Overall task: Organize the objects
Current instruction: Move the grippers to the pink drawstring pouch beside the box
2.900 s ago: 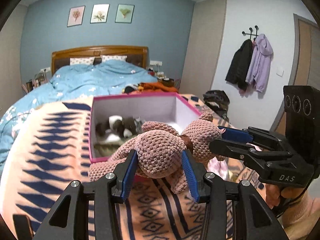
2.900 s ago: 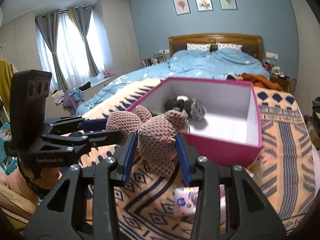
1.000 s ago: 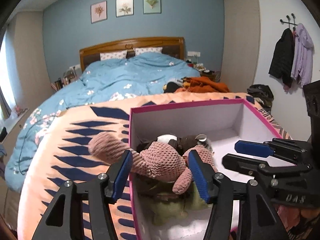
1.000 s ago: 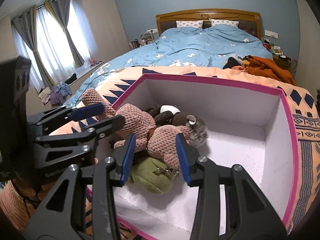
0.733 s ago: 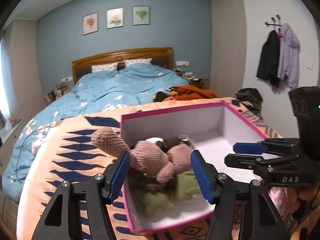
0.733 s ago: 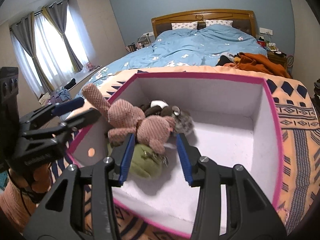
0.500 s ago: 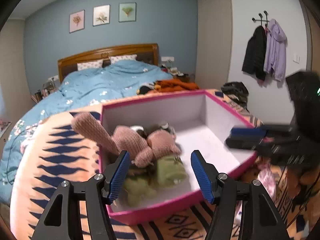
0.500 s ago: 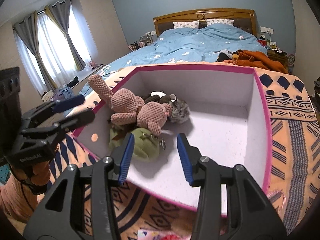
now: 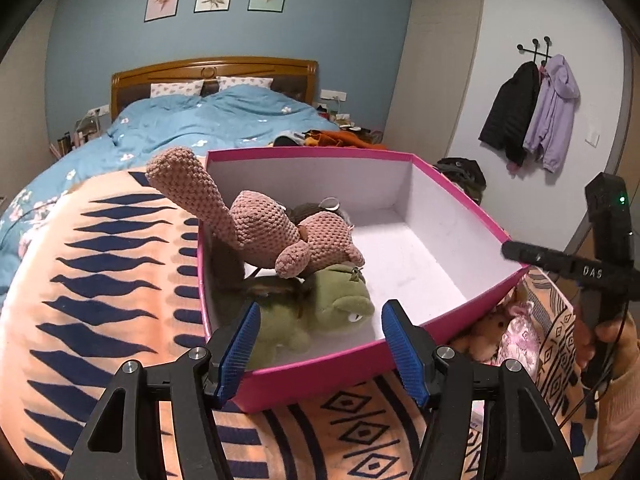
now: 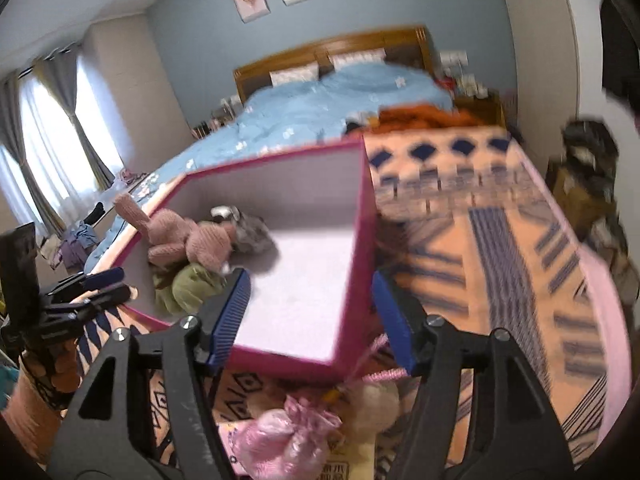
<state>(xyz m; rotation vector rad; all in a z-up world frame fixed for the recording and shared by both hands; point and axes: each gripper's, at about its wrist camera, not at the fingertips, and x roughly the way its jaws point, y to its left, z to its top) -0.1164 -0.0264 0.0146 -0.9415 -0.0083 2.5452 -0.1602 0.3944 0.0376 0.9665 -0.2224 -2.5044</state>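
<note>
A pink box with a white inside stands on the patterned blanket. In it a pink crocheted bunny lies on a green plush turtle, with a grey plush behind. My left gripper is open and empty in front of the box. My right gripper is open and empty at the box's near right corner, above a small tan plush with a pink bag, which also shows beside the box in the left wrist view.
The patterned orange and navy blanket covers the surface. A bed with a blue duvet lies behind. Coats hang on the right wall. A bag sits at the right.
Both grippers let go of the bunny in the box, opened and drew back. The right gripper swung right and down over the small plush and pink bag.
</note>
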